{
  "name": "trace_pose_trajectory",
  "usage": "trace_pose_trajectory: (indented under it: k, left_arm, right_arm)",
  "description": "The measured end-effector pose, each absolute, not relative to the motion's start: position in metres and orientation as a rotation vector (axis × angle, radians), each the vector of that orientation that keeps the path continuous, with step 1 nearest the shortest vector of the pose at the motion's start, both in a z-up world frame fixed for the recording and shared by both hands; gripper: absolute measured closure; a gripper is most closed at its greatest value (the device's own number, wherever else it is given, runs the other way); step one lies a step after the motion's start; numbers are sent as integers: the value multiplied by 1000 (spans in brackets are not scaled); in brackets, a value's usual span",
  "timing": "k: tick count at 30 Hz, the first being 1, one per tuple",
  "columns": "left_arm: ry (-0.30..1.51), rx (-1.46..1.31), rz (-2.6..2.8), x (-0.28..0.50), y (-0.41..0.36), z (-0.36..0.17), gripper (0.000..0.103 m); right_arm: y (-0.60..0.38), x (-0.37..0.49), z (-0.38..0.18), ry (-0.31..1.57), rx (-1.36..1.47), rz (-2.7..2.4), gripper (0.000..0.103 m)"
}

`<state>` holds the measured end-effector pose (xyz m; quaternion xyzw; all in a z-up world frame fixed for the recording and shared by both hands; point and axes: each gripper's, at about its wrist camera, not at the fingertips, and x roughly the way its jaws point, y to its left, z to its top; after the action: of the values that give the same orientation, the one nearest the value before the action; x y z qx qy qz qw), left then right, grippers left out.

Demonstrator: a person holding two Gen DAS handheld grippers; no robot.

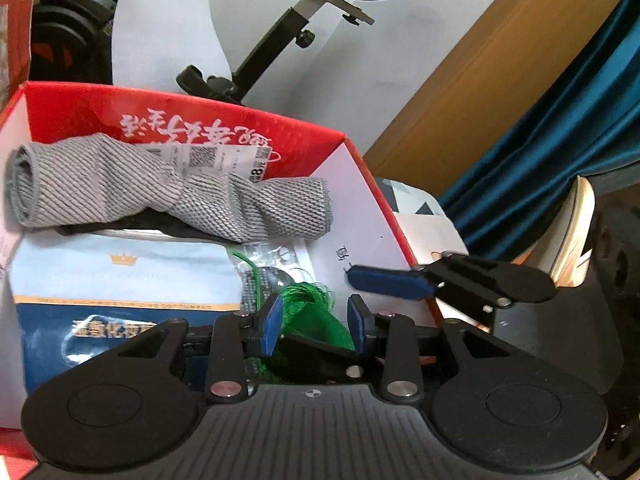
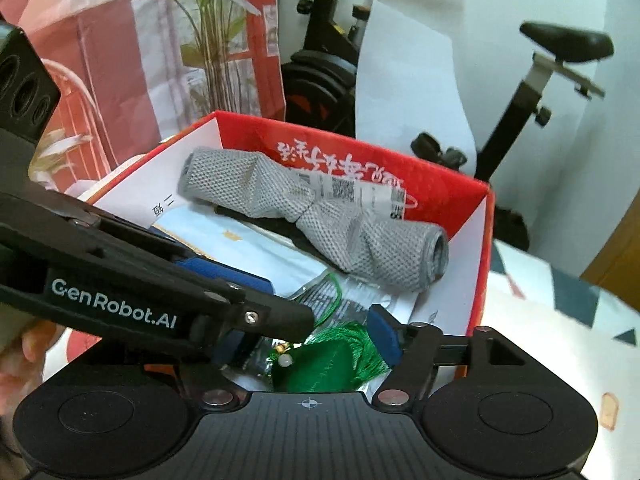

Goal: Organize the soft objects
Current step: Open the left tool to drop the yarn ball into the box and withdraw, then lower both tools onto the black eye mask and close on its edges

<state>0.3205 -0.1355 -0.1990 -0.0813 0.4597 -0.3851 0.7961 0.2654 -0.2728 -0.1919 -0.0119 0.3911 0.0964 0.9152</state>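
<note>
A rolled grey knit cloth [image 1: 168, 188] with a paper tag lies across the top of a red and white cardboard box [image 1: 372, 208]; it also shows in the right wrist view [image 2: 320, 224] inside the same box [image 2: 476, 264]. A green tasselled pouch [image 1: 308, 312] [image 2: 328, 364] lies in the box's near corner. My left gripper [image 1: 314, 322] is open, its blue pads either side of the pouch. My right gripper [image 2: 316, 340] is open around the pouch too; its left finger is hidden behind the other gripper.
A blue and white carton [image 1: 112, 280] and clear packets [image 2: 320, 296] lie in the box. An exercise bike [image 1: 280, 40] stands behind, a plant [image 2: 212, 40] to the left, a wooden panel [image 1: 480, 92] and blue curtain [image 1: 560, 152] to the right.
</note>
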Motion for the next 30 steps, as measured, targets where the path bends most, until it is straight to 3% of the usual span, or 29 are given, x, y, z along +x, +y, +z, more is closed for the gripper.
trace_pose_trajectory:
  k: [5, 15, 24, 30]
  left_arm:
    - [891, -97, -788, 308, -123, -182, 52]
    - [661, -29, -729, 226, -50, -149, 52]
    - [692, -70, -641, 186, -15, -180, 52]
    - [772, -107, -572, 175, -9, -214, 52]
  right_arm:
    - [-278, 246, -182, 723, -22, 168, 33]
    - [-279, 170, -184, 571, 24, 154, 33]
    - [-264, 124, -196, 529, 39, 159, 34]
    - [-250, 117, -225, 613, 26, 200, 34]
